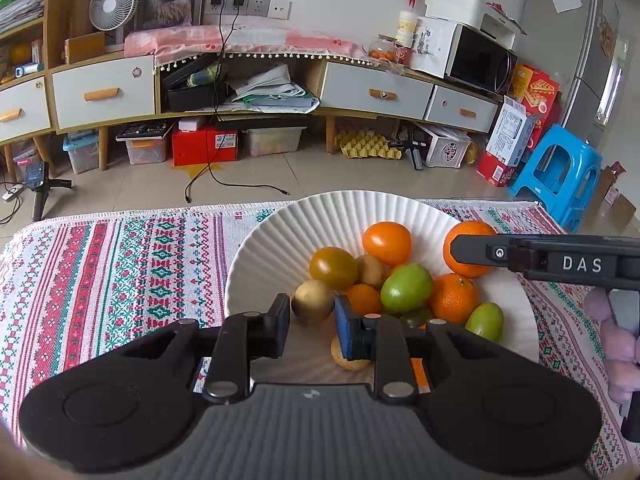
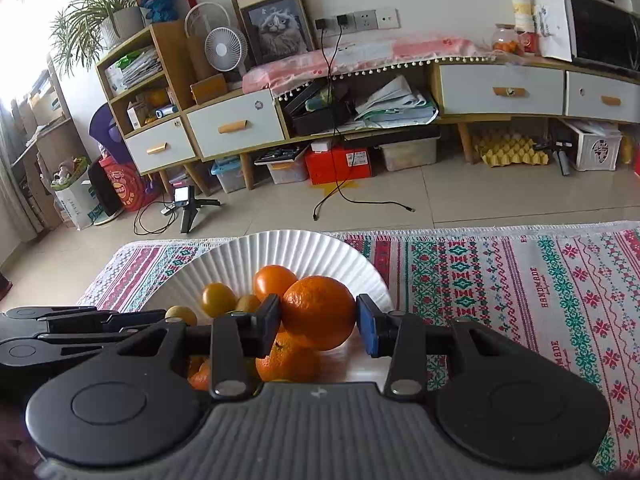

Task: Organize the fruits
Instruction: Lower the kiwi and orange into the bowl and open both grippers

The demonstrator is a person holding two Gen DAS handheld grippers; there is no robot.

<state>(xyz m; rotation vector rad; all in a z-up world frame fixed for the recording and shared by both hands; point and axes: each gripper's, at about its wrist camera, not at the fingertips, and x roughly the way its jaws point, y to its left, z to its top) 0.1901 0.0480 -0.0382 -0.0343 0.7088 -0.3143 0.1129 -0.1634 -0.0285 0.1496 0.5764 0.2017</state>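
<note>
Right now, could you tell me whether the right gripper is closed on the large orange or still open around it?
Cannot tell. The right gripper brackets the large orange above the white plate, pads at both sides; contact is unclear.

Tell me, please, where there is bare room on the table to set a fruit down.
The patterned cloth left of the white plate lies bare to its fringe. In the right wrist view, the cloth right of the plate is bare too. The plate's middle is crowded with fruit, where the left gripper and right gripper work.
</note>
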